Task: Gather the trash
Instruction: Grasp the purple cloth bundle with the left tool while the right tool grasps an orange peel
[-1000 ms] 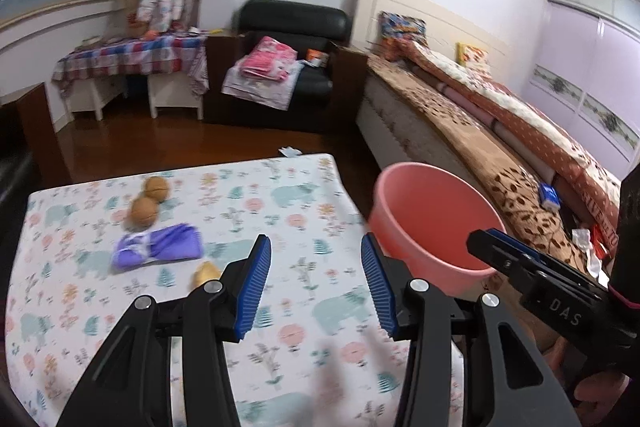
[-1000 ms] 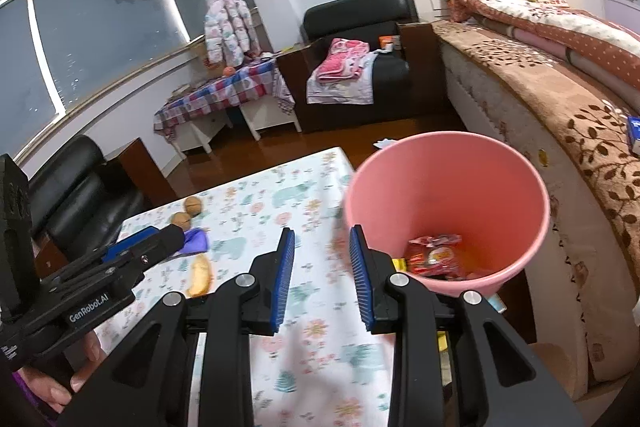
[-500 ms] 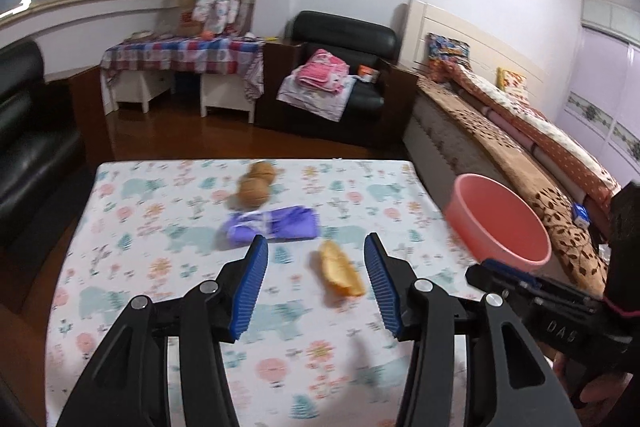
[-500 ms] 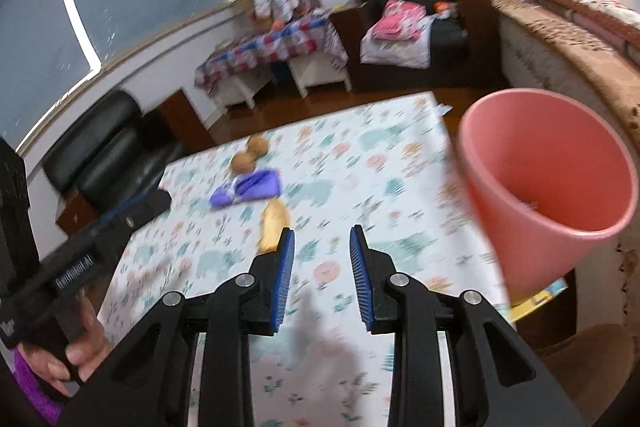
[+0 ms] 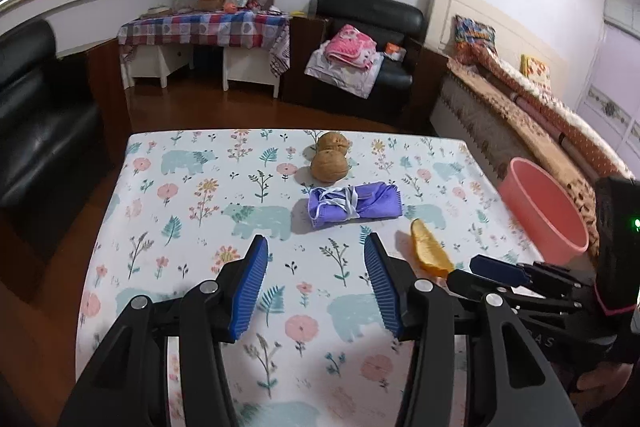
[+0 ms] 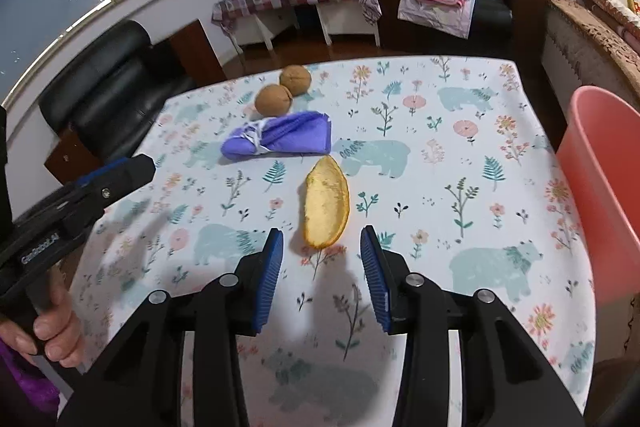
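**A:** What have I got in front of the right gripper (image 6: 321, 259)?

**B:** From my seat, its blue pads stand apart with nothing between them; the jaws have just been opening. The orange peel (image 6: 326, 202) lies on the tablecloth (image 6: 460, 163) just ahead of the tips, its near end close to the gap, not touched by either pad.

**A:** And the left gripper (image 5: 315, 265)?

**B:** Released too, jaws wide and bare. The folded purple face mask (image 5: 354, 205) sits ahead of it, slightly right of the gap, white ear loops bunched on top. Beyond the mask I see two brown walnuts (image 5: 329, 165), touching each other, the nearer one close beside the mask. In that view the peel is off to the right of the right-hand pad, with the other gripper's tip nosing in beside it.

**A:** Where's the bin?

**B:** The pink bucket (image 6: 600, 187) stands off the table's edge, far right of the right gripper; I cannot see inside it from here.

**A:** Any writing I can read?

**B:** On the left gripper's black body, seen from the right wrist, white lettering reads roughly "GenRobot.AI" (image 6: 40, 249). The mark on the right gripper's body in the left view is too dim to make out. A hand (image 6: 52, 327) grips the left handle at the lower left.
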